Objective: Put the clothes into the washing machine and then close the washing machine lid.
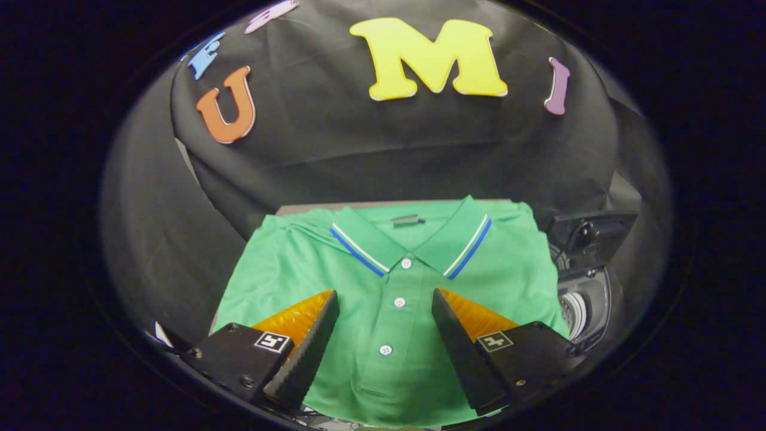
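A green polo shirt (395,287) with a blue-and-white striped collar lies flat and folded on a table, buttons facing up. My gripper (386,296) hovers over its button placket, fingers wide apart, one on each side of the placket, nothing held between them. To the right of the shirt stands a small washing machine (583,305) with its lid (592,233) raised and the drum opening showing.
The grey table's far edge (299,209) shows just behind the shirt's collar. Black cloth walls close in behind and on the left. A scrap of white paper (163,335) lies by the left finger.
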{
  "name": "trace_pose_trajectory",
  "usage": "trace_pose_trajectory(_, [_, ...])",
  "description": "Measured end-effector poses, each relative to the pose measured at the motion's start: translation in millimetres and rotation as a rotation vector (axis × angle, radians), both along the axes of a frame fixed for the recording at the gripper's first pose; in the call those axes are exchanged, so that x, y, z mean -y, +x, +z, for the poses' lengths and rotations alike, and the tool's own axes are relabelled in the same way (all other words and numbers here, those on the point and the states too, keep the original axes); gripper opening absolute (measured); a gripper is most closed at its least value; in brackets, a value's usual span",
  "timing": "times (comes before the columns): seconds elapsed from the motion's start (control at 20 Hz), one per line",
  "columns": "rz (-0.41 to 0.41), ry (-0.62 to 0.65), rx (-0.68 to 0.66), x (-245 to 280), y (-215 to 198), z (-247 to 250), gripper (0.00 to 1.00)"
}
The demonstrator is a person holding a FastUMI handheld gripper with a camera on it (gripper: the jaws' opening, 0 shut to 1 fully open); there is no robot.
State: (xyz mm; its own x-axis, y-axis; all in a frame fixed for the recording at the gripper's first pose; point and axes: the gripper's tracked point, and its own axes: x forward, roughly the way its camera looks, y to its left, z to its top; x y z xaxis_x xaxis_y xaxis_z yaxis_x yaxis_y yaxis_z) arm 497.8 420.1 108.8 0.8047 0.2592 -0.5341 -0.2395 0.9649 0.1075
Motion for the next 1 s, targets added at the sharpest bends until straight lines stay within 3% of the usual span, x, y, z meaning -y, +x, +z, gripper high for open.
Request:
trace_pose_trajectory(0.3, [-0.010, -0.168, -0.022, 0.2, 1.5, -6.3, 0.98])
trace_pose_trajectory(0.65, [-0.065, -0.107, -0.028, -2.9, 1.2, -6.7, 0.98])
trace_pose_trajectory(1.0, [-0.027, -0.135, -0.057, -3.1, 0.5, -3.8, 0.93])
